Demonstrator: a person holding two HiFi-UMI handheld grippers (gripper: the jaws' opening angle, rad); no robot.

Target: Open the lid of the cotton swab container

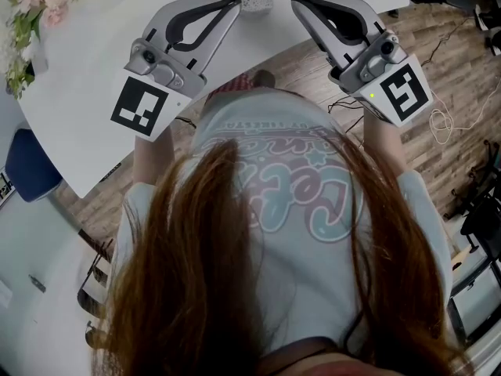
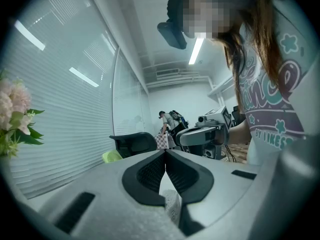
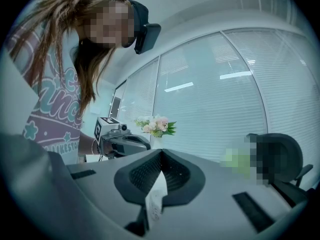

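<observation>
The cotton swab container (image 1: pixel 256 3) stands at the far edge of the white table (image 1: pixel 94 92), in the narrow space between the tips of the 2 tools. It is small and partly cut off in the head view. Each gripper view catches only a pale sliver of it through the gap behind the jaws, so I cannot tell whether its lid is on or off.

The left hand-held gripper (image 1: pixel 233 5) is closed, its ribbed pads meeting at the tip with nothing between them. The right hand-held gripper (image 1: pixel 297 0) is closed and empty in the same way. Both are held about level, with their tips angled in toward each other. That flanks the container from left and right, which I judge to be a ready stance for working on it from 2 sides. The pose would fit a moment ahead of taking hold as well as a moment after letting go.

By count there are 2 hand-held grippers, each with 1 marker cube, and 1 container. There is 1 table, and 1 bunch of pink flowers (image 1: pixel 35 6) stands at its far left.
</observation>
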